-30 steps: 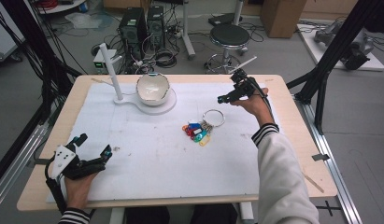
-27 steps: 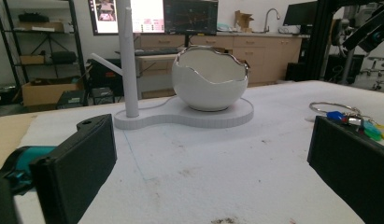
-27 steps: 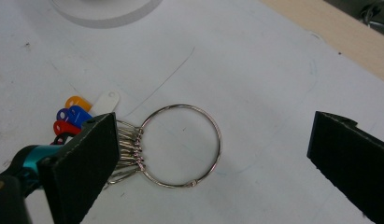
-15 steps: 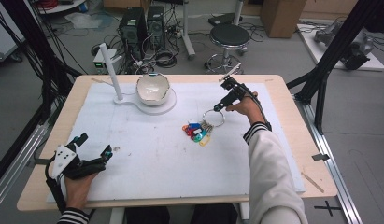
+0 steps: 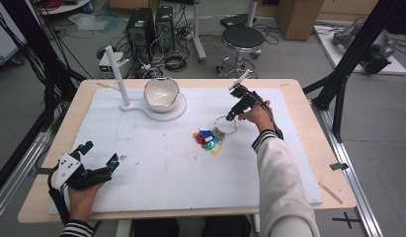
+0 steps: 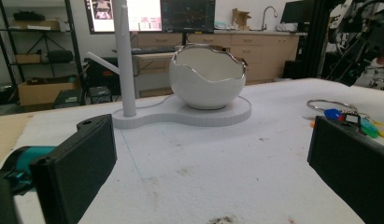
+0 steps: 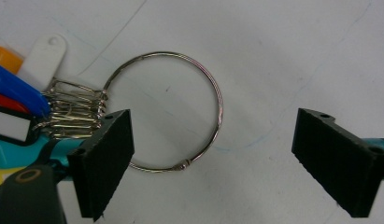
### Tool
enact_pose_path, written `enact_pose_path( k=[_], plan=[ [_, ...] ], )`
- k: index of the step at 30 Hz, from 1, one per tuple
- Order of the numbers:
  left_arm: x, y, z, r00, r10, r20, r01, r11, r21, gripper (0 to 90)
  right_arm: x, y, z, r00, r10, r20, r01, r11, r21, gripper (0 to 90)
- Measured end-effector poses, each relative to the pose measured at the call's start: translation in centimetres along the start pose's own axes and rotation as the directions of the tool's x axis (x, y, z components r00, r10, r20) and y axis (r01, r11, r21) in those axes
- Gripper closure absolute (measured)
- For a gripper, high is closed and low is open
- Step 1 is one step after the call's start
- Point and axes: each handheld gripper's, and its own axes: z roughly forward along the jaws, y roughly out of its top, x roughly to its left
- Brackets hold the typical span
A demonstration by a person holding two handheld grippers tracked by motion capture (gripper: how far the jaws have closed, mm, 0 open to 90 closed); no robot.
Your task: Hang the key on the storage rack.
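A large metal key ring point(image 5: 226, 124) point(image 7: 173, 112) lies flat on the white mat, with several coloured key tags point(image 5: 206, 140) point(image 7: 17, 93) clipped to one side. My right gripper point(image 5: 230, 117) point(image 7: 213, 163) hangs just above the ring, open, jaws straddling it without touching. My left gripper point(image 5: 99, 154) point(image 6: 213, 168) rests open at the mat's near left corner, nothing between its jaws. A white eggshell-shaped bowl point(image 5: 161, 93) point(image 6: 207, 75) sits on a flat white stand point(image 5: 156, 109) point(image 6: 180, 114) with an upright post point(image 5: 117, 74) point(image 6: 125, 60) at the back left.
The white foam mat point(image 5: 190, 163) covers most of the wooden table point(image 5: 309, 123). Black frame struts point(image 5: 348, 69) rise at the right and left sides. A stool point(image 5: 243, 37) and computer gear stand on the floor behind the table.
My right gripper has come down and leftward toward the key ring and now hovers over it. The left gripper has stayed put.
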Motion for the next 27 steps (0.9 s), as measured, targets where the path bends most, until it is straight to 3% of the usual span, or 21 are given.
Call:
enact_pose_path(
  k=[8,13,27],
  plan=[
    [0.0,0.0,0.0,1.0,0.0,0.0,0.0,1.0,-0.002,1.7,0.1,0.2,1.0,1.0,0.007,0.002,-0.007,0.999,0.044,17.6],
    [0.0,0.0,0.0,1.0,0.001,0.0,-0.001,1.0,-0.002,1.7,0.1,0.2,1.6,0.999,0.044,0.008,-0.044,0.996,0.082,26.5],
    [0.0,0.0,0.0,1.0,0.002,0.0,-0.002,1.0,-0.004,1.7,0.0,0.2,2.0,0.9979,0.064,0.013,-0.065,0.989,0.13,43.1]
  ],
)
